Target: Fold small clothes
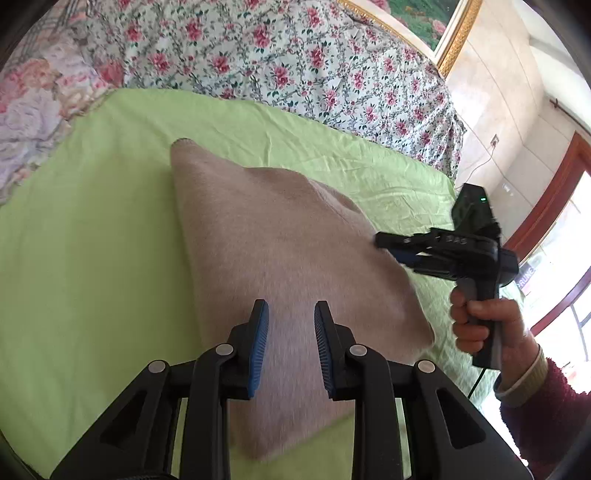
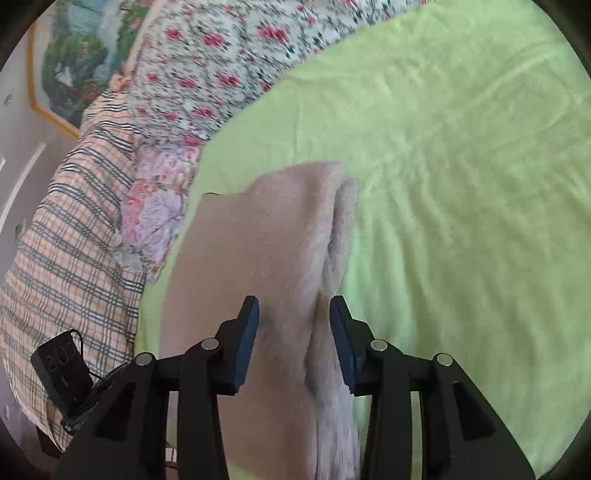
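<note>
A beige fuzzy garment [image 1: 280,236] lies folded on a light green sheet [image 1: 92,240]. My left gripper [image 1: 291,314] is open above its near part, holding nothing. My right gripper [image 1: 391,249] shows in the left wrist view at the garment's right edge, held by a hand. In the right wrist view the right gripper [image 2: 294,312] is open, its fingers either side of the garment's [image 2: 266,258] doubled right edge, where a folded layer shows. The green sheet [image 2: 461,184] spreads to the right.
A floral quilt [image 1: 280,55] lies bunched behind the green sheet. A plaid blanket [image 2: 74,236] and a pastel floral pillow [image 2: 155,218] lie at the left. A framed painting [image 1: 428,22] hangs on the wall. A window or door with a red frame [image 1: 554,192] is at the right.
</note>
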`<state>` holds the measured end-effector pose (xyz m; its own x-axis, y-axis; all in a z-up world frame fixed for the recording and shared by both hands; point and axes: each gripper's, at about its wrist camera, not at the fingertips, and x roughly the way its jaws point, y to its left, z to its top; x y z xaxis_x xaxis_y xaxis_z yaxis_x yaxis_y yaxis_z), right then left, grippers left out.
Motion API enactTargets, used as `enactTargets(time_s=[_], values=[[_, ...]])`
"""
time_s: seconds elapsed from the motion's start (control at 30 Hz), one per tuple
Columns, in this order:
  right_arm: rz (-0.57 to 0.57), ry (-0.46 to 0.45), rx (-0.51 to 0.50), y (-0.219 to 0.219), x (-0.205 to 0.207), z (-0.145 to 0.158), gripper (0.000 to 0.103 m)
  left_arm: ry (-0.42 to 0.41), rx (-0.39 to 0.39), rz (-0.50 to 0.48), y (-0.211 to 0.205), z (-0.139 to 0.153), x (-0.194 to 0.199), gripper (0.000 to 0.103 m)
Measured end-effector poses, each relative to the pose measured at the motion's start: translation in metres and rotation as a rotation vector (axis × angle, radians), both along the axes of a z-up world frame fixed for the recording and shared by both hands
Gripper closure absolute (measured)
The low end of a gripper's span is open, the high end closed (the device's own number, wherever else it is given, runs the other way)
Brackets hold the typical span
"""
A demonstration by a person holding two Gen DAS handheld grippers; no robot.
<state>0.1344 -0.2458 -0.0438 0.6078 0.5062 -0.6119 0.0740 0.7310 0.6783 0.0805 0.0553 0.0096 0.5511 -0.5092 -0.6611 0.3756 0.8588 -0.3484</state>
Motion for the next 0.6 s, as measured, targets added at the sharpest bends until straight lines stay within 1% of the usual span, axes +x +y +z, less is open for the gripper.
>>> enactTargets(time_s=[0.03, 0.07, 0.1, 0.13, 0.17, 0.2, 0.27, 0.33, 0.43, 0.5, 0.6], values=[[-0.004, -0.002, -0.010, 0.000, 0.004, 0.001, 0.068, 0.009, 0.008, -0.002, -0.004, -0.002, 0.010, 0.079], [-0.016, -0.025, -0.024, -0.001, 0.006, 0.007, 0.087, 0.013, 0.016, -0.003, -0.006, -0.004, 0.018, 0.079], [-0.021, -0.053, -0.029, -0.005, 0.007, 0.014, 0.092, 0.017, 0.026, -0.002, -0.008, -0.006, 0.024, 0.079], [-0.038, -0.070, -0.060, -0.006, 0.007, 0.019, 0.093, 0.033, 0.040, 0.001, -0.010, -0.010, 0.030, 0.080], [-0.046, -0.064, -0.101, -0.006, 0.008, 0.019, 0.096, 0.055, 0.053, 0.007, -0.011, -0.017, 0.037, 0.088], [-0.036, -0.034, -0.133, -0.004, 0.013, 0.011, 0.096, 0.072, 0.051, 0.007, -0.011, -0.023, 0.041, 0.091], [-0.021, 0.002, -0.158, 0.000, 0.017, -0.003, 0.096, 0.076, 0.029, 0.005, -0.010, -0.031, 0.041, 0.092], [-0.024, -0.006, -0.177, 0.001, 0.017, -0.006, 0.096, 0.063, 0.042, 0.006, -0.014, -0.030, 0.040, 0.092], [-0.057, -0.031, -0.166, -0.005, 0.009, 0.008, 0.095, 0.060, 0.042, 0.020, -0.014, -0.026, 0.037, 0.091], [-0.077, -0.061, -0.225, -0.003, -0.004, 0.027, 0.094, 0.058, 0.036, 0.023, -0.011, -0.021, 0.031, 0.089], [-0.039, -0.129, -0.219, 0.007, -0.023, 0.047, 0.094, 0.032, 0.051, 0.022, -0.005, -0.011, 0.013, 0.086]])
